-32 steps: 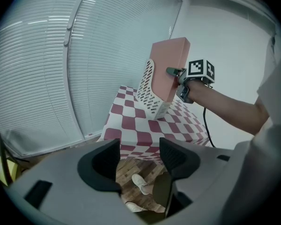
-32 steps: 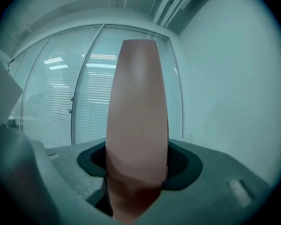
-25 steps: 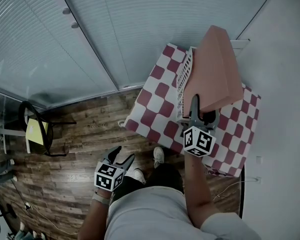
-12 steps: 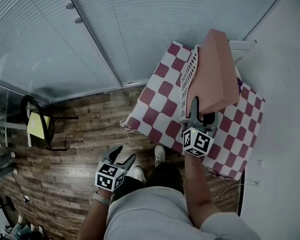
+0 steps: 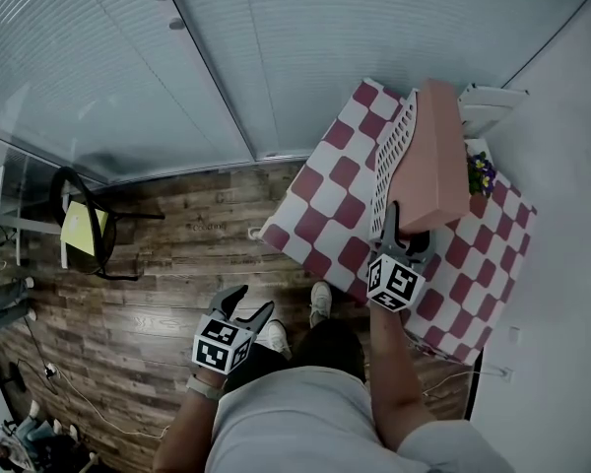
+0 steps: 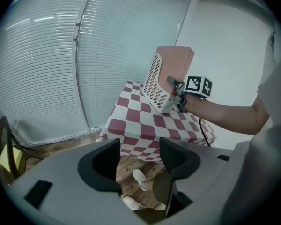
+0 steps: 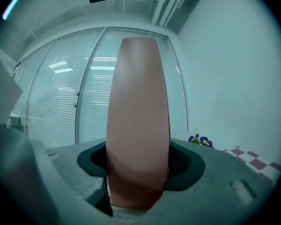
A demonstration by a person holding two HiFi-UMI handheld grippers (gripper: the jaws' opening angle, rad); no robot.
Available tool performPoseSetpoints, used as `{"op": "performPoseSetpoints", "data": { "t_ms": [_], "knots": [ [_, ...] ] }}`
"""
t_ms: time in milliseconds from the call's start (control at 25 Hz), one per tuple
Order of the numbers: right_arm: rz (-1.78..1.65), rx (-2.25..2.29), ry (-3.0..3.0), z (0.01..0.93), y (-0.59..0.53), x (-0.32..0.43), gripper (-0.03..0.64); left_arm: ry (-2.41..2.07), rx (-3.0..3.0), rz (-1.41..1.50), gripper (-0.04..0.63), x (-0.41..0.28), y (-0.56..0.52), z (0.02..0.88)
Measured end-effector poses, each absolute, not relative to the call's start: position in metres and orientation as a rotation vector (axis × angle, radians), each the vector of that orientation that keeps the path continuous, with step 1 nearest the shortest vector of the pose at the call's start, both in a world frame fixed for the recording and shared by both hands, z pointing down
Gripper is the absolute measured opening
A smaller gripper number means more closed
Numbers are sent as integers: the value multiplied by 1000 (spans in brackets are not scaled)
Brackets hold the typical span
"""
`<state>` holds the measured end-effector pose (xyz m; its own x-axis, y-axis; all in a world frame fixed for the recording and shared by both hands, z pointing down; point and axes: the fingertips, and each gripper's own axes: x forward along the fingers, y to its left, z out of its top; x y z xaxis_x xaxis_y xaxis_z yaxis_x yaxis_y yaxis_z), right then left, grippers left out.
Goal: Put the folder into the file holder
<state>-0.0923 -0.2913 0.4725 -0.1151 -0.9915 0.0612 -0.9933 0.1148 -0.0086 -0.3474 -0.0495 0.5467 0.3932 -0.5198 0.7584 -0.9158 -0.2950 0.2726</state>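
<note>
Probably an office: tall glazed walls with slatted blinds (image 5: 305,47), a wood-plank floor (image 5: 138,304), a chair (image 5: 82,233) and a white file holder (image 5: 396,161) on a red-and-white checked table (image 5: 320,215)

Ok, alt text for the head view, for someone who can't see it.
From above: the right gripper, jaws starting to open, holds a pink folder standing in a white file holder on a red-and-white checked table. The left gripper hangs open and empty over the wood floor.
</note>
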Motion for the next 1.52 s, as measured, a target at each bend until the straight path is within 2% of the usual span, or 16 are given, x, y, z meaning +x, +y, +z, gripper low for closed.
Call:
{"op": "performPoseSetpoints", "data": {
  "t_ms": [800,1520],
  "knots": [
    [183,1926,-2155,517,-286,-87,304,-1227,1930,694,247,-350,-41,556],
    [255,1922,-2181,484,-214,-105,310,-1391,1938,545,247,-394,-12,530]
  ]
}}
